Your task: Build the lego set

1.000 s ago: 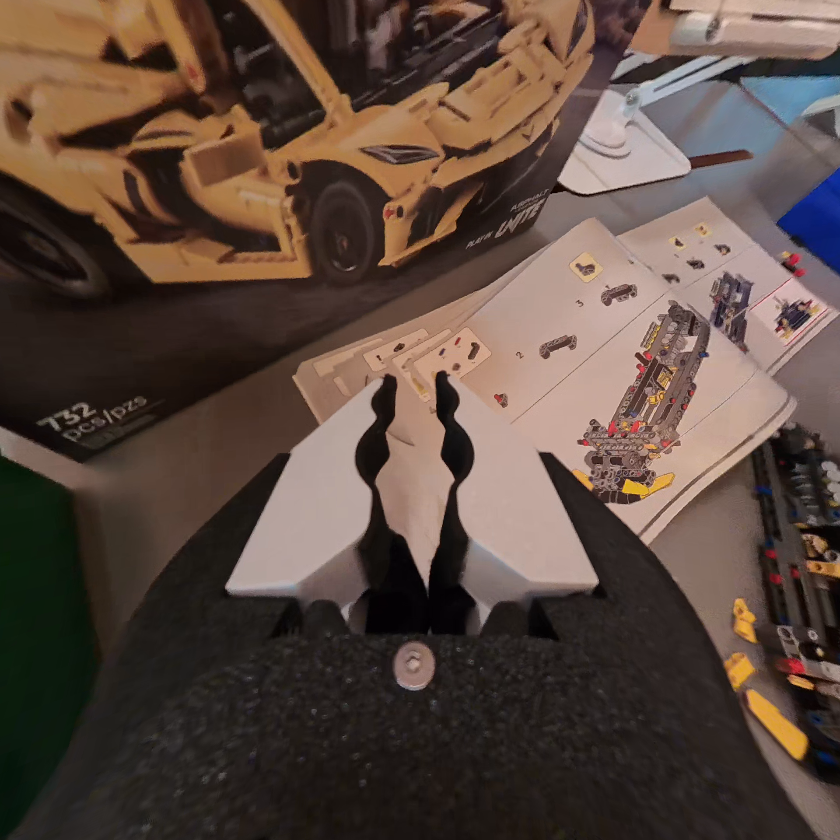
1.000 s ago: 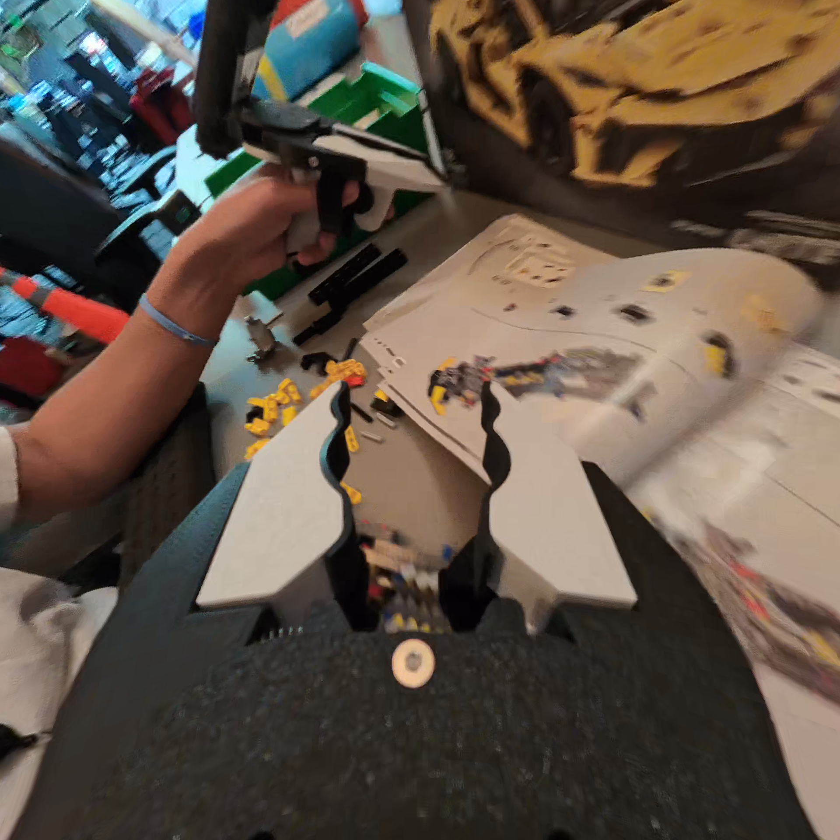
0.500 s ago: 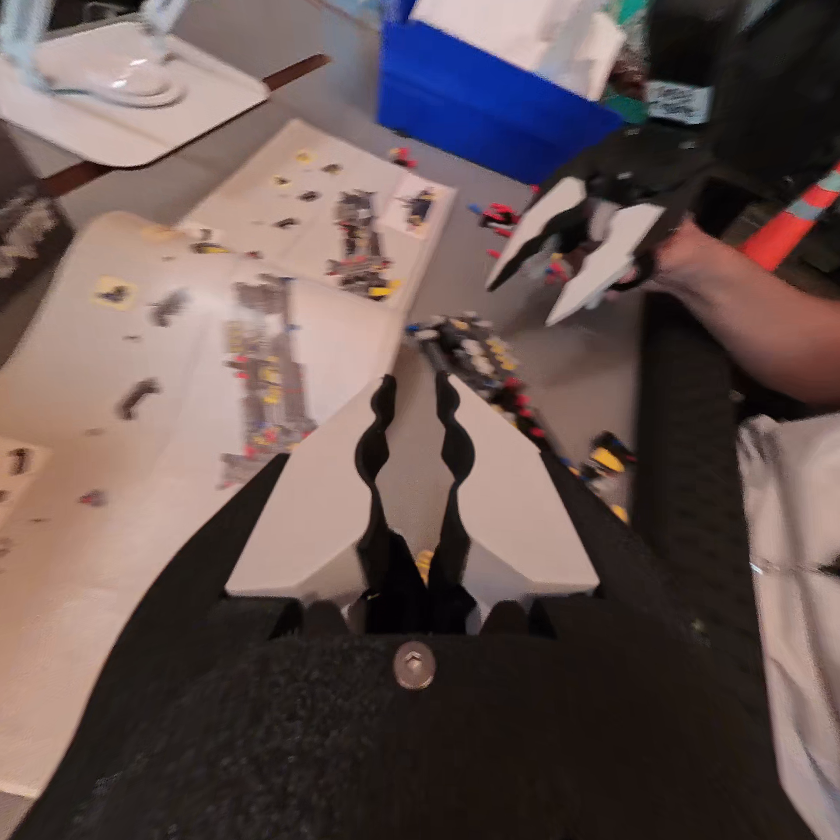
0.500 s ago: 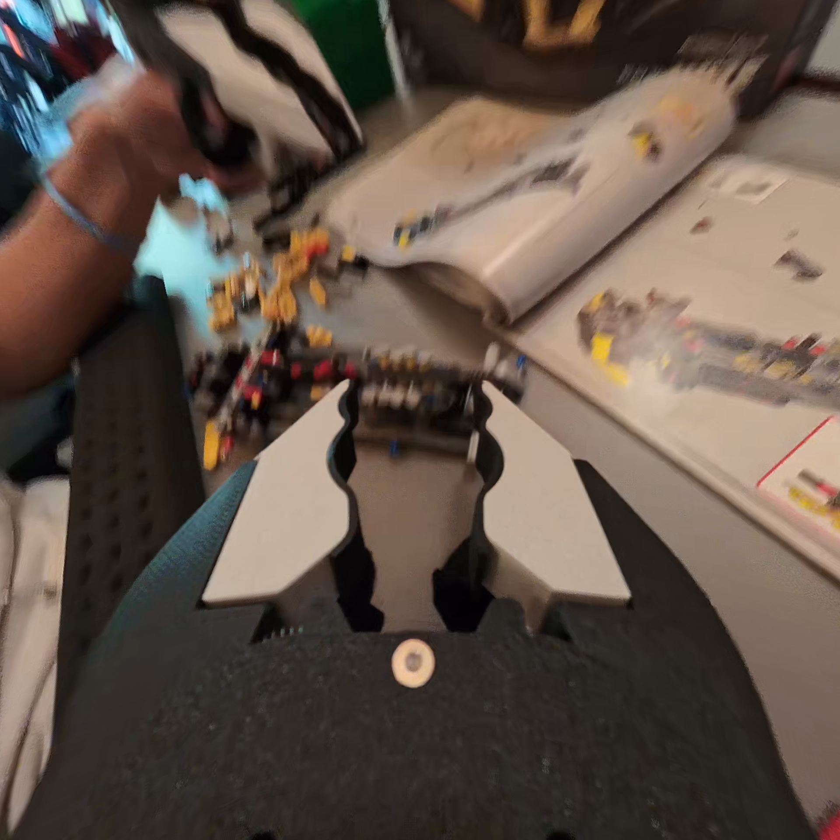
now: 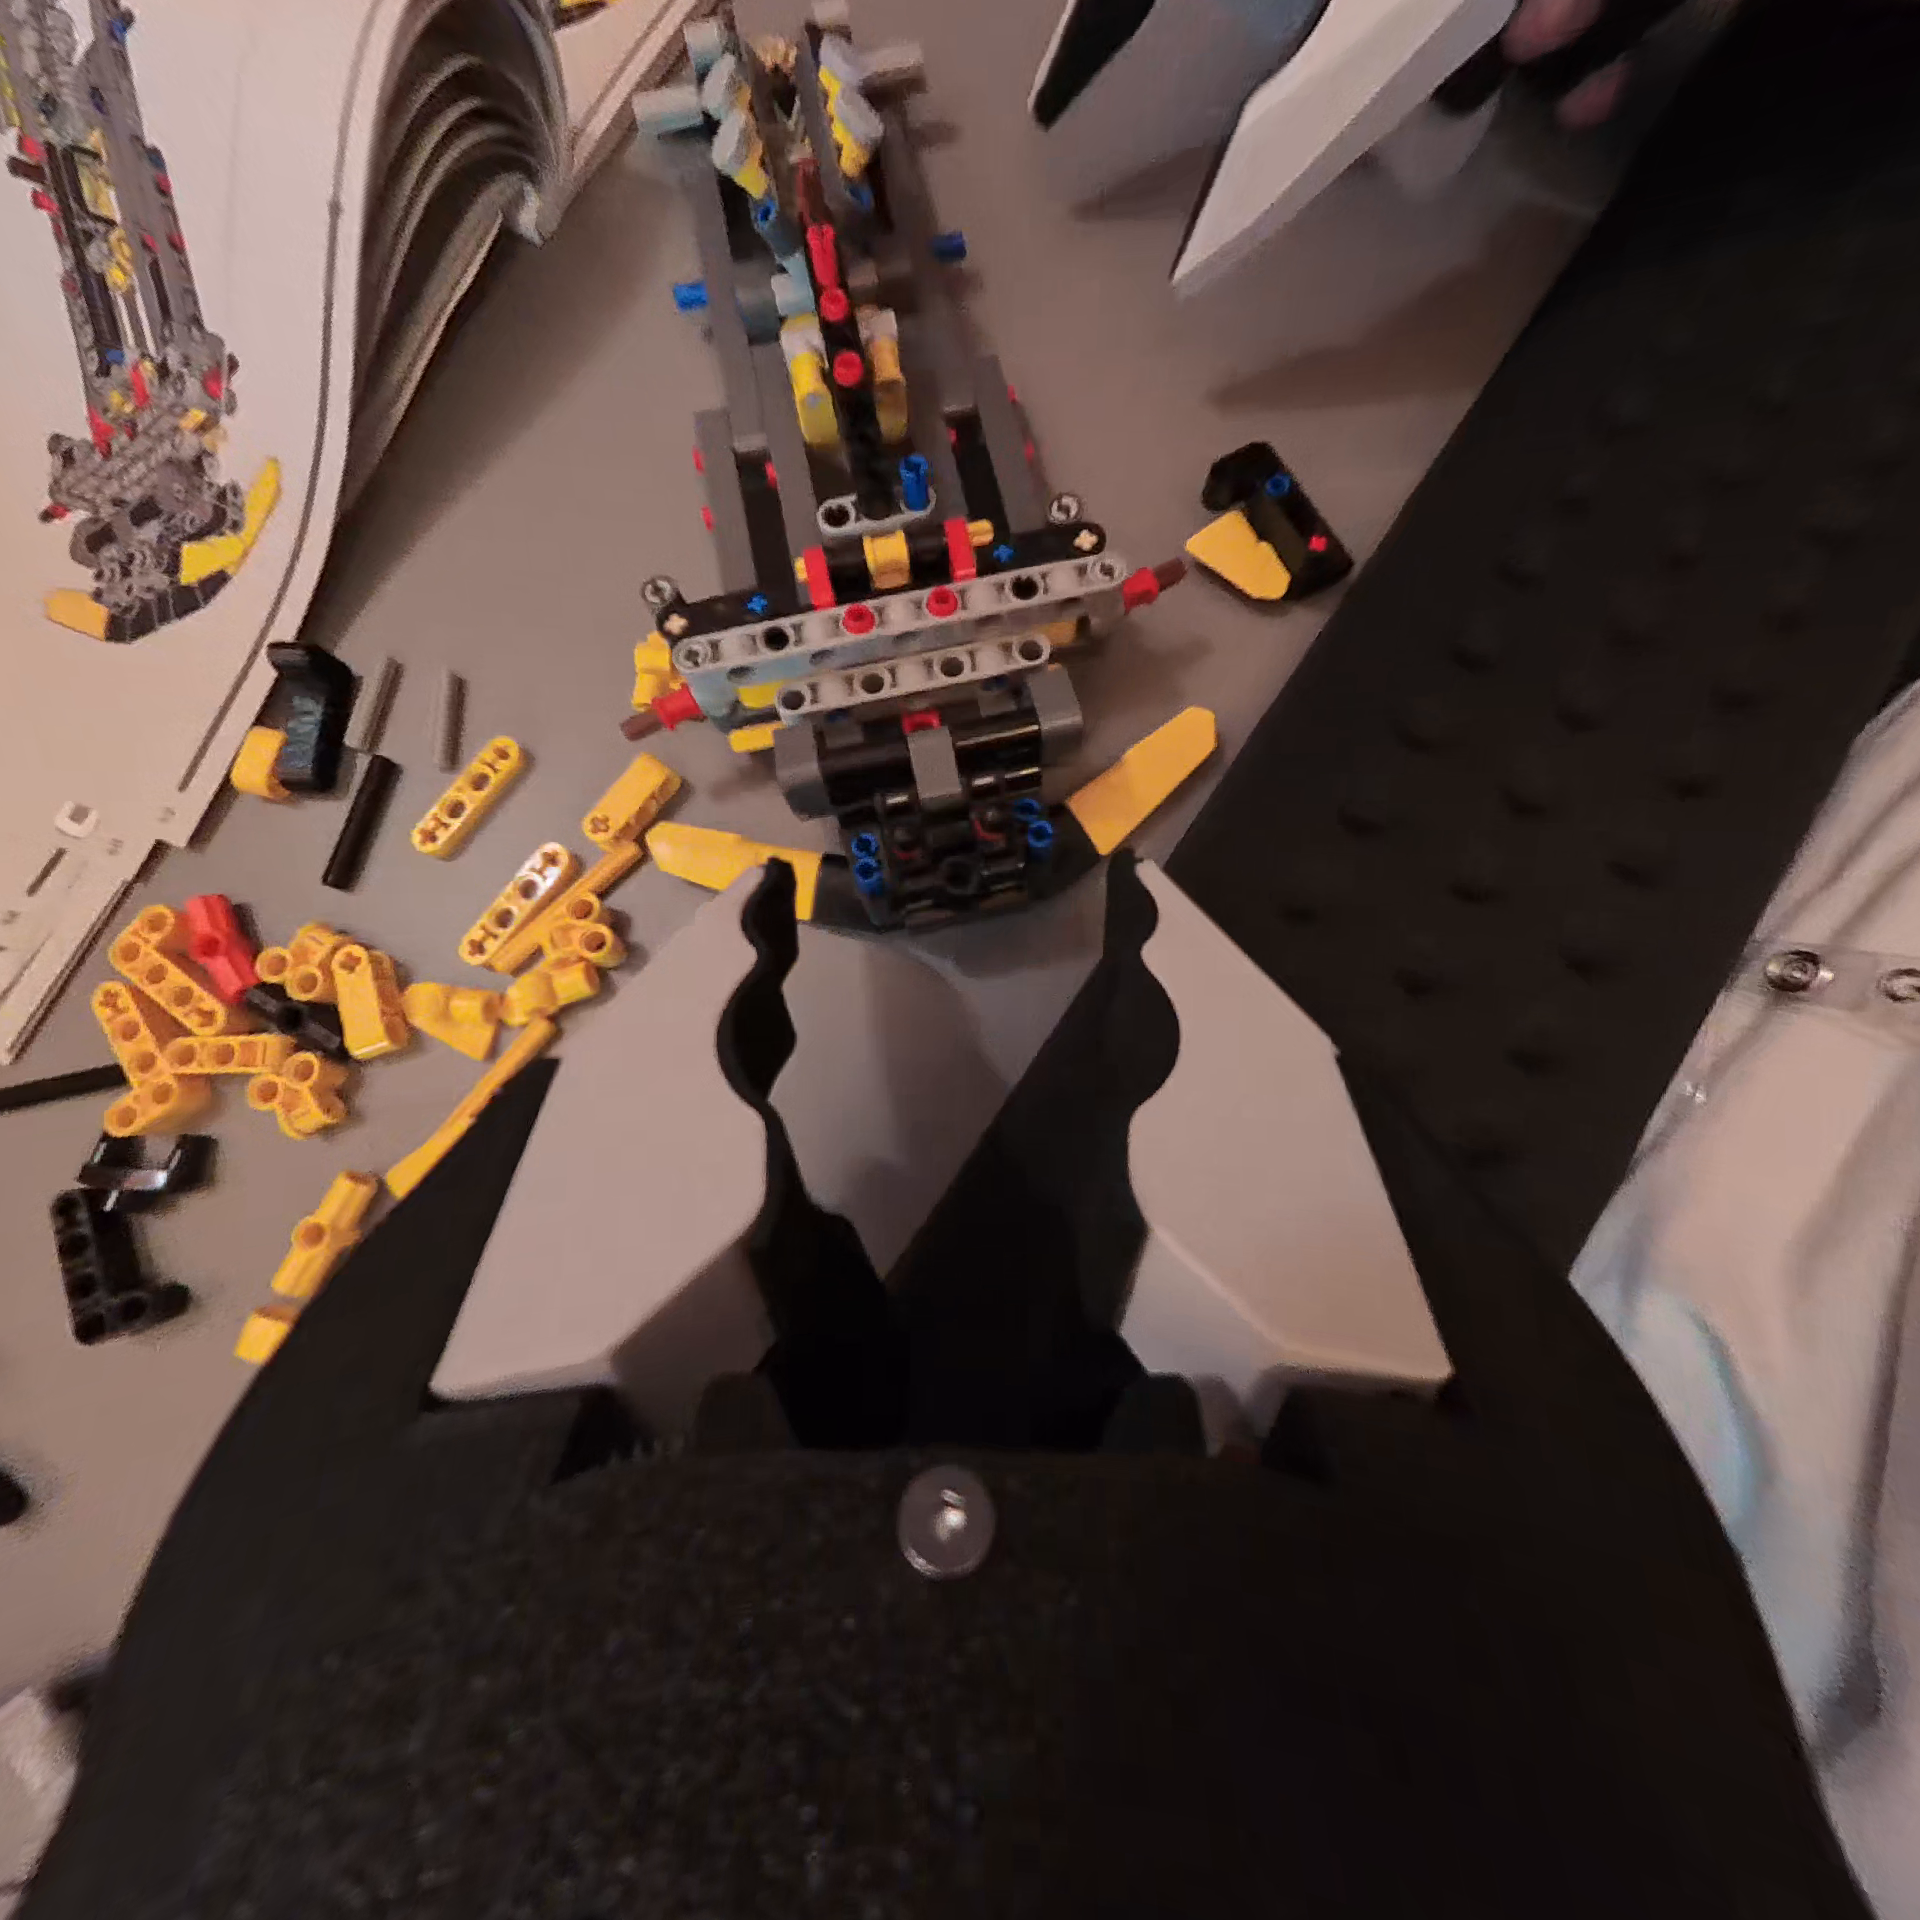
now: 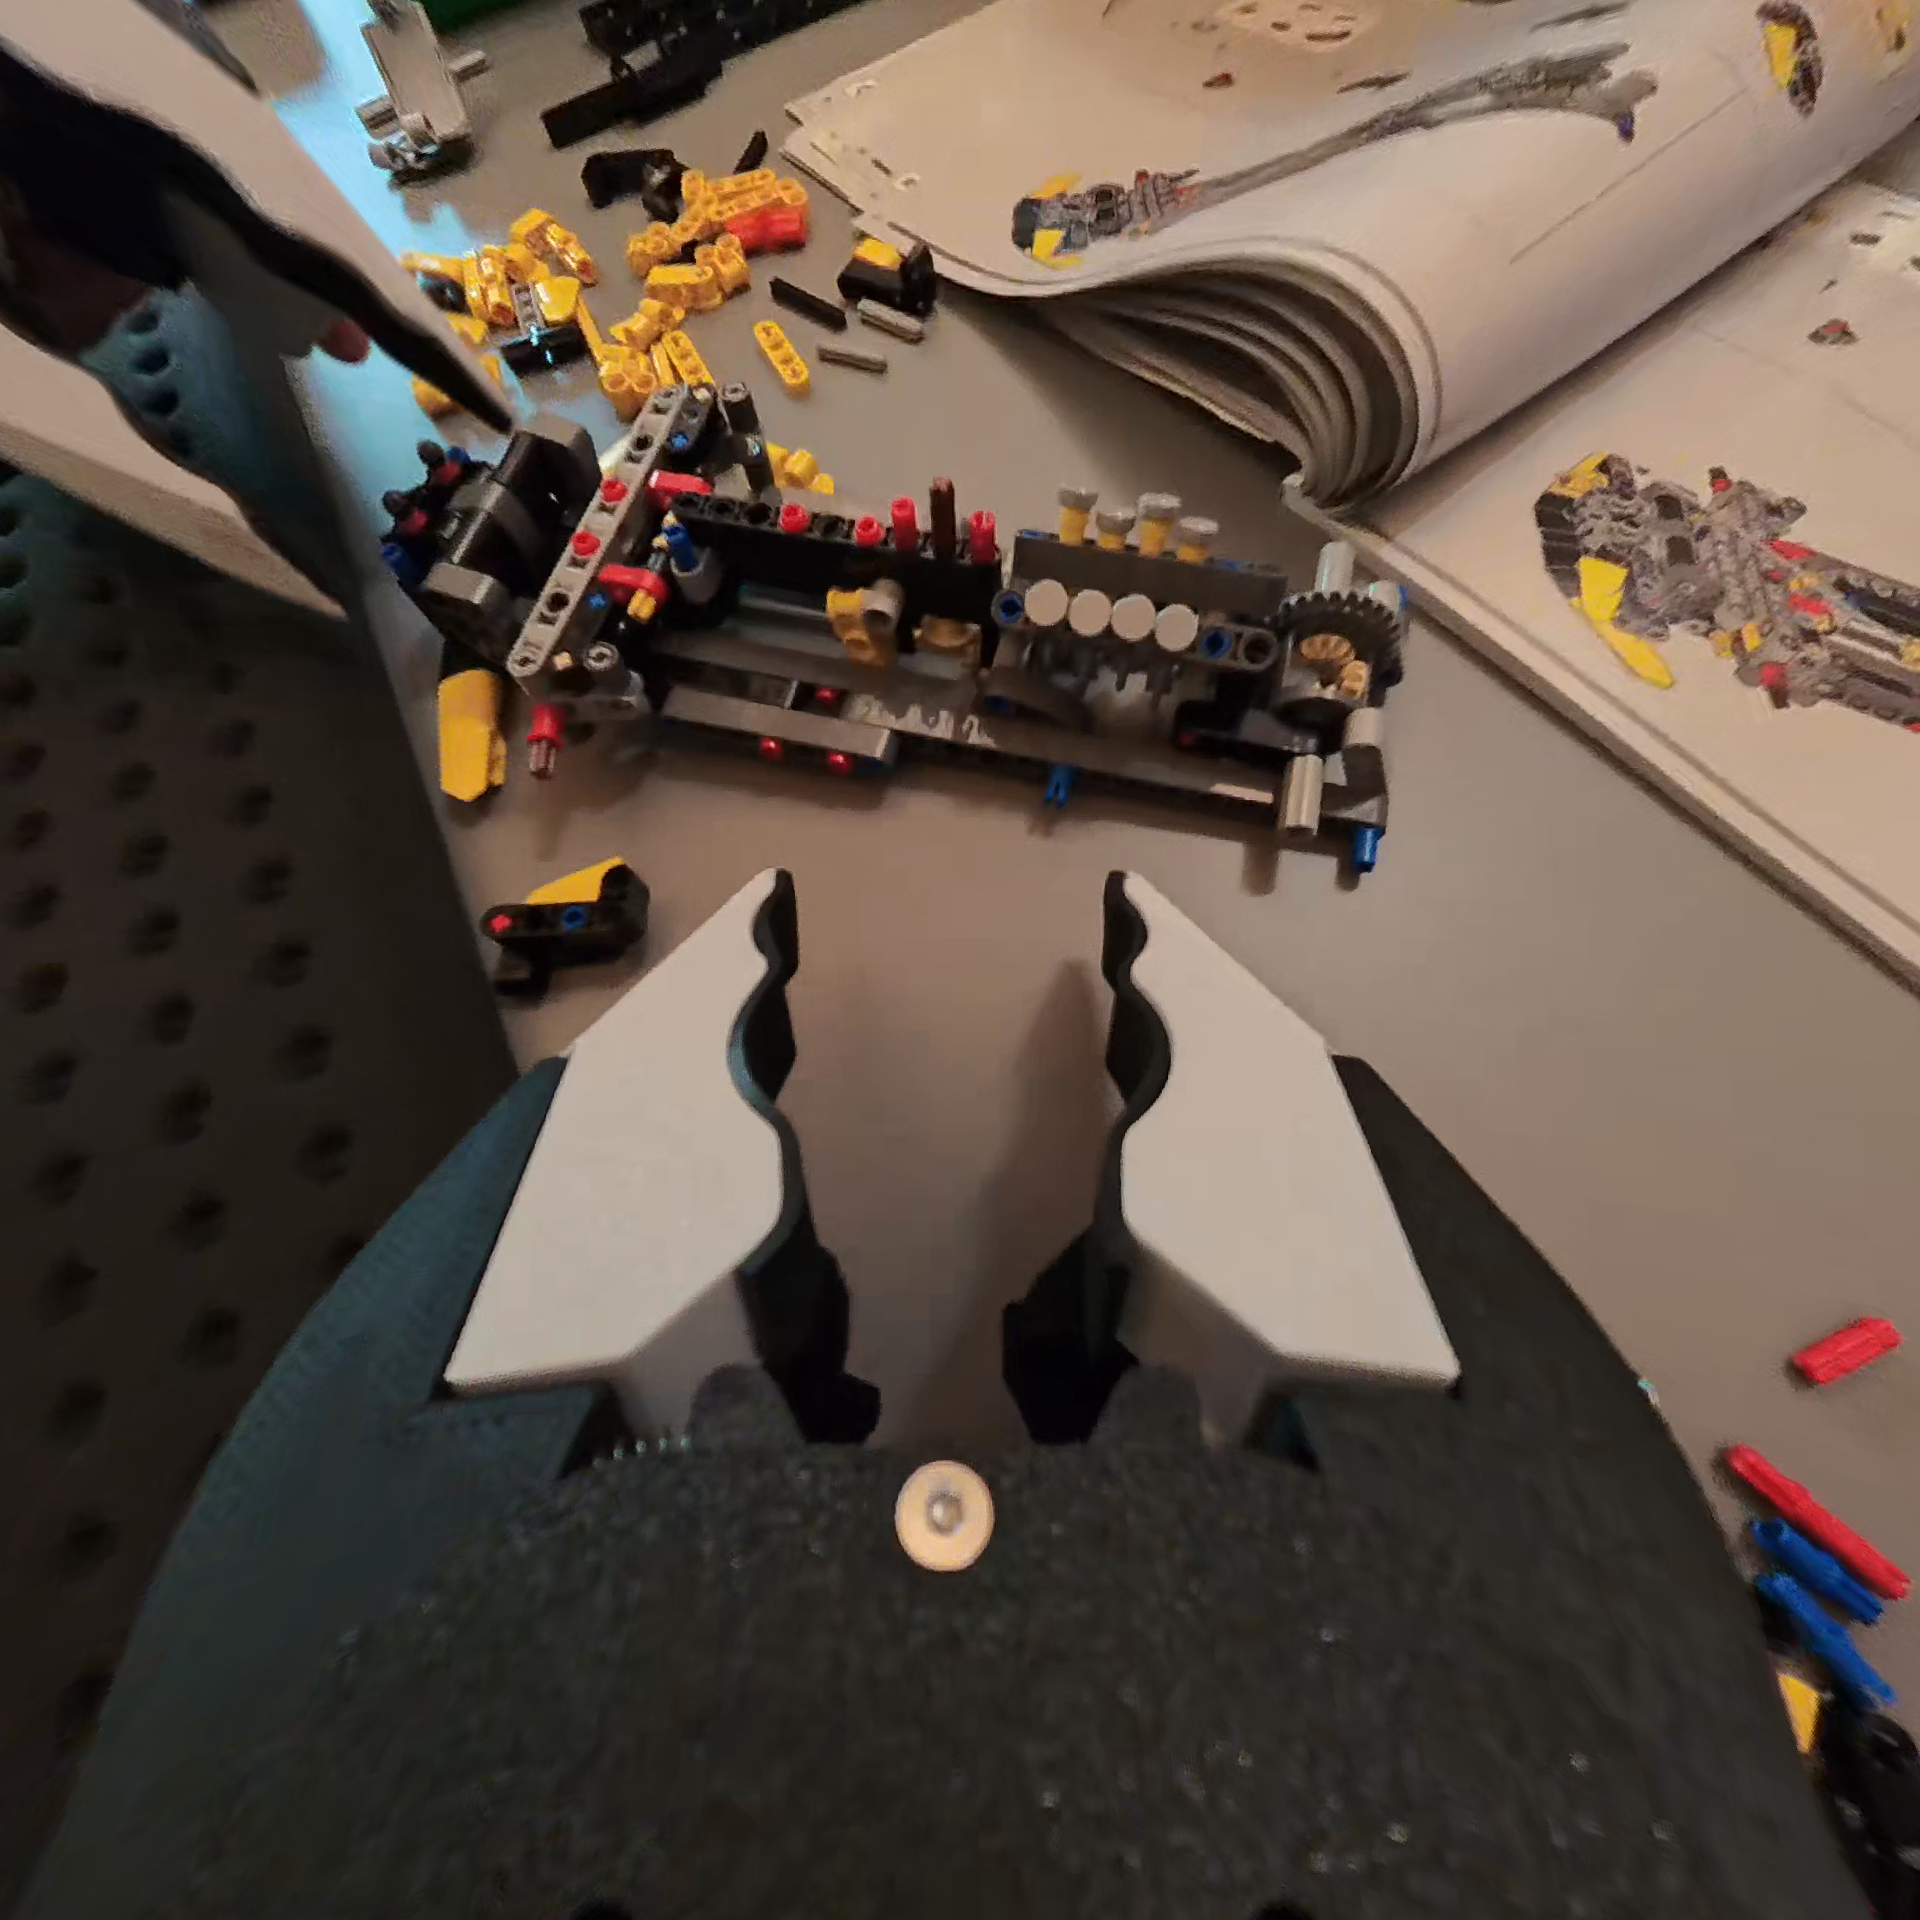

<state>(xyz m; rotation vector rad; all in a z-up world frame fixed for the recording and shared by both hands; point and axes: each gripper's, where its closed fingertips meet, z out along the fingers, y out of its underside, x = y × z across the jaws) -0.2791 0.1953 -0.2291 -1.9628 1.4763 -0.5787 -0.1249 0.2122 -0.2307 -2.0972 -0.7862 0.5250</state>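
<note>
1. Below, on the grey table, lies the half-built chassis, lengthwise between the two grippers.
2. Left gripper hangs just short of the chassis's black nose, jaws spread, holding nothing.
3. Right gripper hovers near the chassis's side, jaws wide apart, empty.
4. Loose yellow pieces are heaped left of the nose.
5. An open manual shows build diagrams; no writing is legible.
</note>
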